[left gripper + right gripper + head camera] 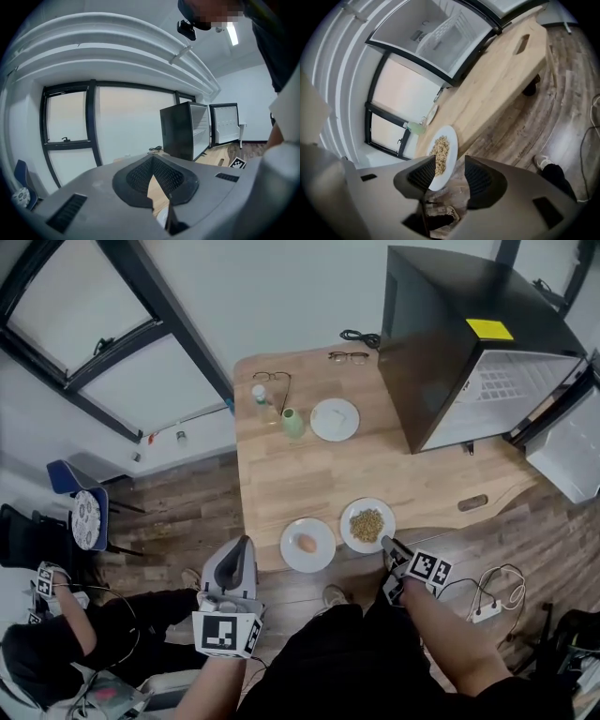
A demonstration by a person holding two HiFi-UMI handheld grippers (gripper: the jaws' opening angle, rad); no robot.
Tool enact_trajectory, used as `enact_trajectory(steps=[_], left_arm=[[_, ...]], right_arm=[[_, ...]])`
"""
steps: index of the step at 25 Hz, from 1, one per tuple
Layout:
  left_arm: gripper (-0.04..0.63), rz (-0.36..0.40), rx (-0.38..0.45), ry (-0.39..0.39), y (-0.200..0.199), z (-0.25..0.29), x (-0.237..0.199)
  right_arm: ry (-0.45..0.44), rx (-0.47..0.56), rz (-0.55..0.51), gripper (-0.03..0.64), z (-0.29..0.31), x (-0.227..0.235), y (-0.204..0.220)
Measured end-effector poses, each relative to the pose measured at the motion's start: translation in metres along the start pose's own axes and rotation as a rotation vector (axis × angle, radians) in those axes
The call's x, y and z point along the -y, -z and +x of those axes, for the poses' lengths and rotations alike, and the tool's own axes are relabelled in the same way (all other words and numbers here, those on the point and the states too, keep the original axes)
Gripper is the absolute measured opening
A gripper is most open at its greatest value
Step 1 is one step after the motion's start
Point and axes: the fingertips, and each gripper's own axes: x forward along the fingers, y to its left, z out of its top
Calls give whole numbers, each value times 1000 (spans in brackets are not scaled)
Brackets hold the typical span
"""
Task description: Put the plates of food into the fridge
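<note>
I'm working the right hand-held gripper [450,176] onto the round white plate of brown grains [386,513], which sits at the near edge of the pale wooden worktop [281,484]. The jaws stand apart with the plate's near rim between them, and I see no pad pressing yet. To do this well I'd push in until the pads straddle bare rim, clear of the grains, close firmly, and lift level so nothing spills.

The left hand-held gripper [246,542] hangs just off the worktop's edge, jaws drawn together on nothing. It could steady the plate's far side.

Just beside the grain plate sits a white plate with a brown egg [291,555], so I'd lift straight up before swinging away, since the egg looks likely to roll. The black mini fridge [469,343] stands at the far right corner, door open, and the route to it looks clear. A third white plate [335,419], a pale green cup [293,423], a clear bottle [261,401] and dark-framed spectacles [349,357] lie well off that path.
</note>
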Motion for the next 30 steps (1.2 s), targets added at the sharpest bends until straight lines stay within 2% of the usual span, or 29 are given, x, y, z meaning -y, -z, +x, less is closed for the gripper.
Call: enact_trajectory(steps=[4,7,8,11,14,21,30], left_arm=[[3,13,-25,-14,4,-8,-8],[3,31,-24,-28,-2,-13,-13],[3,43,-19,-33,-5,-14,-15],[3,79,-18,-46,-11,-12,-18],[3,81,-22,-38,-11,-8,-13],[3,79,7,-19,-25,14,1],[3,54,69,44,-51,57,37]], right_arm=[[-5,31,140,175,13,14,2],[-35,-4,214,156,21,15,9],[-48,-19,218,148,23,13,11],[-78,-37,196,58,26,3,10],[-98,-50,199,37,26,-5,7],[-195,-39,237,34,6,-27,-14],[-233,42,226,34,-38,-37,-82]])
